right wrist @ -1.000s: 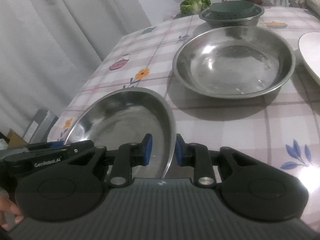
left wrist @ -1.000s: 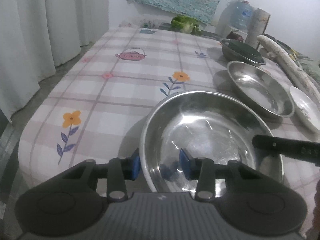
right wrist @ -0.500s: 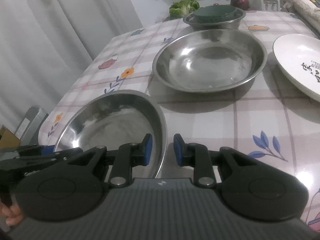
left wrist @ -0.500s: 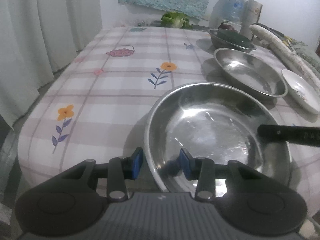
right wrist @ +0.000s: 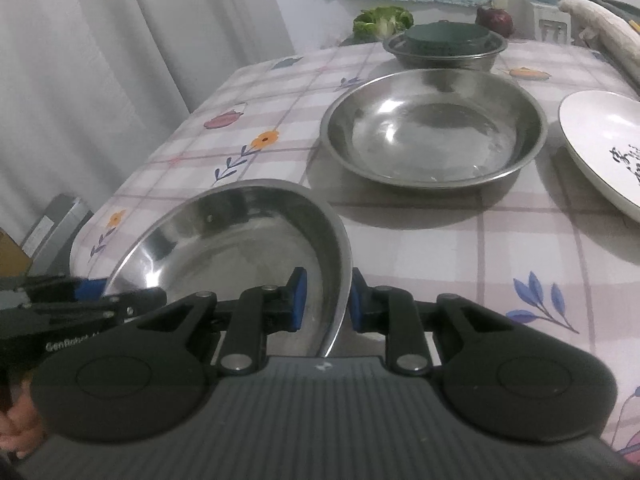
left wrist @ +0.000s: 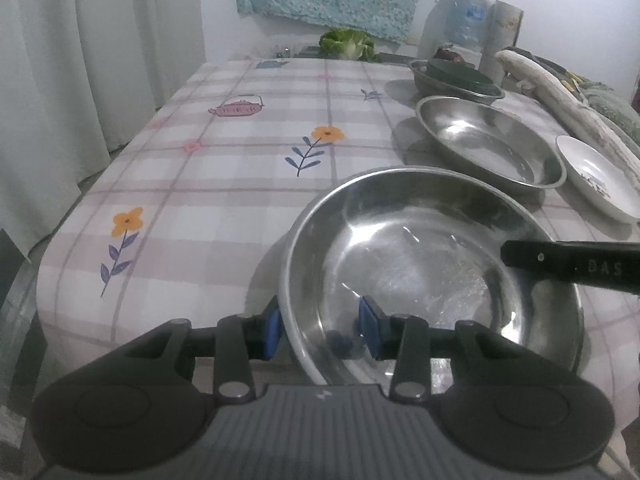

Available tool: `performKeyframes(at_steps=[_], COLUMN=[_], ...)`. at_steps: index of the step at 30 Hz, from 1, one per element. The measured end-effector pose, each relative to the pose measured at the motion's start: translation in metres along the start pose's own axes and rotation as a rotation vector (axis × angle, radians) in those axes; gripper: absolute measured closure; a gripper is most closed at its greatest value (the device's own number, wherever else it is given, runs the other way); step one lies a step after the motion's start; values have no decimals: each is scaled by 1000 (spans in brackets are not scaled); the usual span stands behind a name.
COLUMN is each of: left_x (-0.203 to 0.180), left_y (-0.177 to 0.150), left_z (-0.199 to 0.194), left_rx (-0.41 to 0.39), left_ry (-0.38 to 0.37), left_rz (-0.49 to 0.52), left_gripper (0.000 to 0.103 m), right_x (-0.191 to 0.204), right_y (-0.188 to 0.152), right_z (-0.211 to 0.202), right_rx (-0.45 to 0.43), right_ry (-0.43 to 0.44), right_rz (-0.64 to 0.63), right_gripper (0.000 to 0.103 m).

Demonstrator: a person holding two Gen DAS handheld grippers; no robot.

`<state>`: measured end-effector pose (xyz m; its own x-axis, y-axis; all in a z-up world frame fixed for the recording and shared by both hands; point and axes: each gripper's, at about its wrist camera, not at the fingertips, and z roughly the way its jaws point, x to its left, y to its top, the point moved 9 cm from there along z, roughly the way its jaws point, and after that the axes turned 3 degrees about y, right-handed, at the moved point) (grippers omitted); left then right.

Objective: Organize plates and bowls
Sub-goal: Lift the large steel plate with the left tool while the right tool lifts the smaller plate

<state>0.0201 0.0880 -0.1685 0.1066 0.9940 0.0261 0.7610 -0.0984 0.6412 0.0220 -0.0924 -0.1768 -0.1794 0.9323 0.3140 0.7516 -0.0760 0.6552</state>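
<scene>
Both the left gripper and the right gripper pinch the near steel plate's rim, just short of the second steel plate; stacking looks barely begun.

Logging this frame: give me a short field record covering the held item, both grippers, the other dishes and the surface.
held item: steel plate, its rim between the jaws of both grippers
left gripper: straddles the near rim, one pad outside, one inside; contact unclear
right gripper: straddles the plate's right rim; outer pad at the rim, inner pad looks apart
other dishes: second steel plate behind it; steel bowl with a dark green lid farther back; white plate at right
surface: checked floral tablecloth
</scene>
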Motion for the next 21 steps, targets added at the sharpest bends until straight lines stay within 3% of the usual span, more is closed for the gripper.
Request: performKeyframes(at_steps=[13,21], left_x=[-4,-6], left_y=[7,8], left_z=[13,4], left_rx=[-18,-19], left_ry=[21,13], left_rz=[14,11], left_gripper=[53,53], right_x=[-1,0], right_y=[1,3], right_z=[5,3], right_rx=[-21,-23], right_ry=[-15,-18], right_rz=[4,-12], right_gripper=[83,83])
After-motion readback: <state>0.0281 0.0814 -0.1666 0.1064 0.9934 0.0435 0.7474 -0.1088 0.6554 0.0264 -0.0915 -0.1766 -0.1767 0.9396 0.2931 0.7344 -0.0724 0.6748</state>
